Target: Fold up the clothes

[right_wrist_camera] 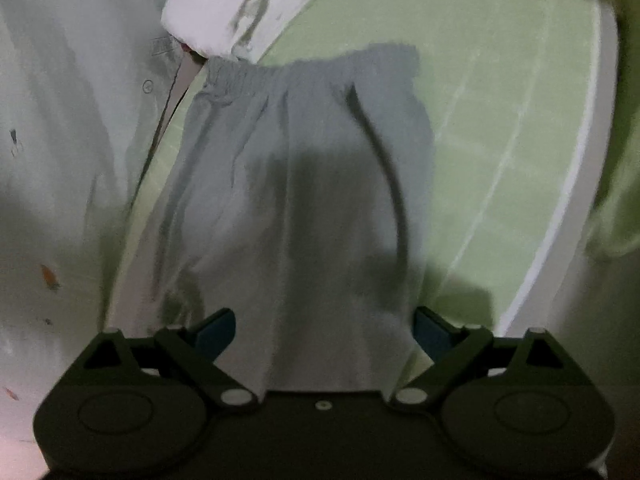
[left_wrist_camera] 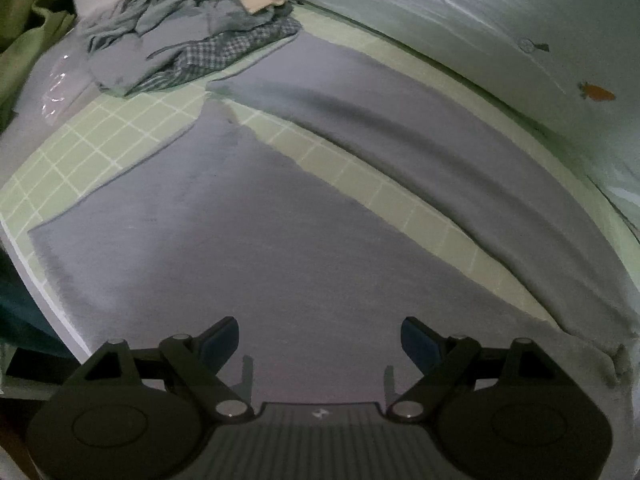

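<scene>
Fold at its opening stage. A pair of grey trousers (left_wrist_camera: 304,240) is shown spread flat on the green gridded mat (left_wrist_camera: 100,152) that covers the counter, the two legs splayed apart in a V so that a wedge of mat is exposed between them. No fold is judged to have been made yet: both legs lie in a single layer, and the bringing of one leg onto the other, followed by the shortening folds, is judged to remain. In the right wrist view the gathered elastic waistband (right_wrist_camera: 236,76) is seen at the far end of the garment, close to the mat's edge and beside a white cloth (right_wrist_camera: 240,4); a long dark crease (or possibly a drawcord; it cannot be told which) runs down the fabric. The cloth appears soft and thin, lightly wrinkled near the waist and smoother along the legs.

At the far corner of the mat a heap of unfolded clothes (left_wrist_camera: 180,36) is left, including a checked piece and a cream one, so further garments are judged to await folding.

The left gripper (left_wrist_camera: 320,344) is held over one leg with its jaws released and wide, nothing between them. The right gripper (right_wrist_camera: 324,332) is held over the trousers, jaws likewise spread and gripping nothing.
</scene>
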### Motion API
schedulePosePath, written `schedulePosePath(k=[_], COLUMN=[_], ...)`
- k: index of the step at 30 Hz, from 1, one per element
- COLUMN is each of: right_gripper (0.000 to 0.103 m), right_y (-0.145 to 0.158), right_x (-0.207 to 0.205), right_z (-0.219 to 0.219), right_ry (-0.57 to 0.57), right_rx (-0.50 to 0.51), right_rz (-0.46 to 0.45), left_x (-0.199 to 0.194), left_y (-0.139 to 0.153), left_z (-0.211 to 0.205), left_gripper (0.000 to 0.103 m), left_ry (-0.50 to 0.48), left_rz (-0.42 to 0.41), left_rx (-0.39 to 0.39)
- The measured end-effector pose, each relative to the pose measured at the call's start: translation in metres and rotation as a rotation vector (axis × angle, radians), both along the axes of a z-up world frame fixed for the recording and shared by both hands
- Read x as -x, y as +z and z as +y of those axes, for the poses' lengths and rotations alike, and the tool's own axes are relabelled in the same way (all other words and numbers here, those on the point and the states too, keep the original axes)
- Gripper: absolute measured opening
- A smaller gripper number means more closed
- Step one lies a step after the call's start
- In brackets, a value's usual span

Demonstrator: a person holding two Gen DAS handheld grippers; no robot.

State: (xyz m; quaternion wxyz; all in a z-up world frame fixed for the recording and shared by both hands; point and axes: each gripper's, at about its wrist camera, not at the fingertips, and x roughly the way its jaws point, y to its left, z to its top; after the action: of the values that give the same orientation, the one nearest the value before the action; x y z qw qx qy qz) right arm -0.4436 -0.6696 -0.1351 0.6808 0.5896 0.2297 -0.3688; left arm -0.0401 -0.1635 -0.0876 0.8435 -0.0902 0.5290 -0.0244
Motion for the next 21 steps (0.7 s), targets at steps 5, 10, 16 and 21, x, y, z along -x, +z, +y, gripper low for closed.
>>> schedulePosePath(k=[5,10,16,21], right_gripper=[0.096,0.097,0.097,0.094], right_y=[-0.009,-0.015,-0.024,-0.025], right_x=[-0.002,-0.022,-0.050,-0.068], right_z=[0.026,0.046,0.066,0.078], right_ry=[-0.041,-0.010,0.034,0.052], right_rx=[-0.092,-0.147,-0.236,-0.266], right_rz=[-0.107,-0.152,-0.210,-0.218], left_x=[-0.008,-0.014,-0.016,-0.011], left_y=[-0.004,-0.005,-0.008,-0.012], left_z=[0.016,0.027,0.045,0.070], left_gripper=[0.088,0.088,0.088,0.088], left_ry=[0.000,-0.021,-0.013,0.052], left_rz=[0.022,0.029,0.040,0.054], left_rx=[0.028,0.059,0.074,0.080])
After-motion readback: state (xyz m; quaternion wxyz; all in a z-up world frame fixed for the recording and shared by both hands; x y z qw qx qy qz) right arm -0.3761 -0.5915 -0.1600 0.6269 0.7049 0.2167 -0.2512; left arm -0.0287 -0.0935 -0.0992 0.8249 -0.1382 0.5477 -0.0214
